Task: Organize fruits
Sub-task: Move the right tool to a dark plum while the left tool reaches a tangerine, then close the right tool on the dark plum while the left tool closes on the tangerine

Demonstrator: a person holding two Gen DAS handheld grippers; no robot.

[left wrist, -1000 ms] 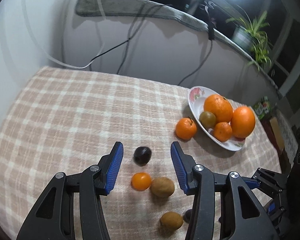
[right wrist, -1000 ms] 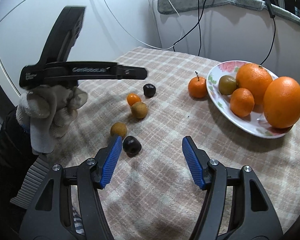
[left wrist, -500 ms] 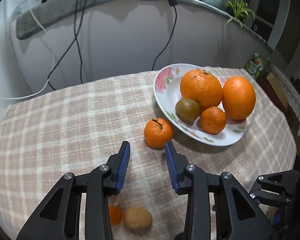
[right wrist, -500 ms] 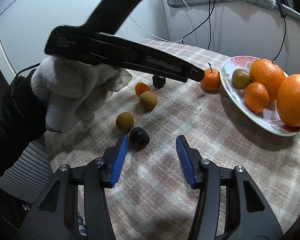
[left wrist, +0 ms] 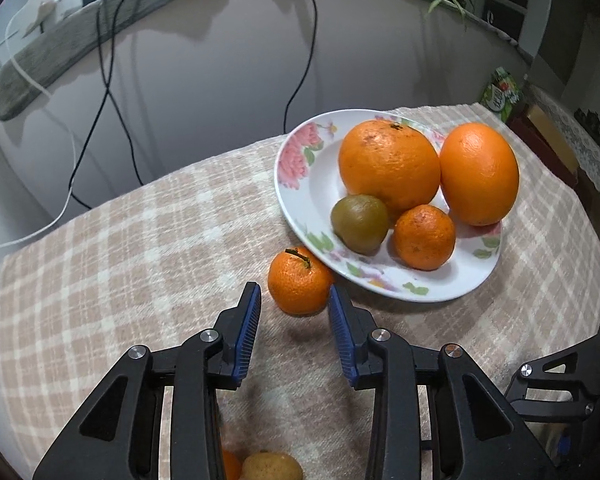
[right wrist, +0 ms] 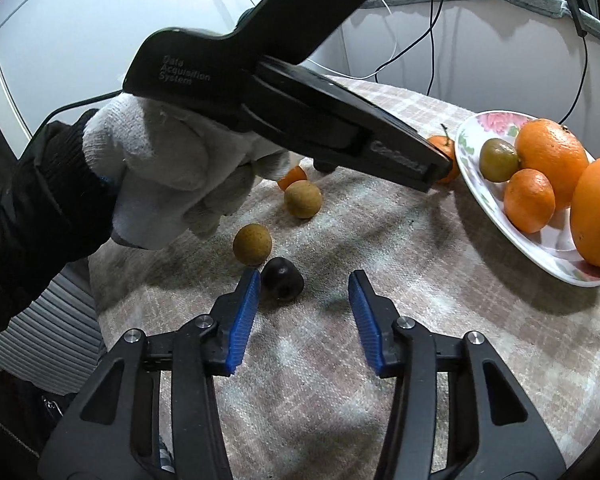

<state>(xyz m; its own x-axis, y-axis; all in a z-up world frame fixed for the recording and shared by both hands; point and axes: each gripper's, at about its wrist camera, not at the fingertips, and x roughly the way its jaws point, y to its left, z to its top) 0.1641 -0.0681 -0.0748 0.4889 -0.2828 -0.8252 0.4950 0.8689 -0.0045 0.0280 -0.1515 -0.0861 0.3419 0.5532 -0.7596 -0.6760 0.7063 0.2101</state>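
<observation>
Two hand-held grippers work over a surface [left wrist: 100, 264] covered in beige checked cloth, and the step in hand looks like gathering the loose fruit onto the plate. Nearest in the right wrist view, the right hand-held gripper [right wrist: 304, 316] has just been narrowing, its blue pads parted with nothing pressed between them; a small dark round fruit [right wrist: 282, 278] lies just ahead, close by the left pad. Beyond it sit two tan round fruits [right wrist: 252, 245] and a small orange one, part hidden.

In the left wrist view, the left hand-held gripper [left wrist: 294, 328] has also just been closing and stands narrowly open, pads not touching anything. A small orange mandarin with a stem [left wrist: 300, 282] rests on the cloth just past the tips, beside the rim of the white flowered plate [left wrist: 300, 160]. That plate holds two large oranges, a smaller mandarin and a greenish-brown fruit.

The next move likely calls for easing the left pads forward round the mandarin, then clenching gently.

White lettering on the left tool's black body reads "Data Acquisition System"; a second mark along its arm is too blurred to read.
</observation>
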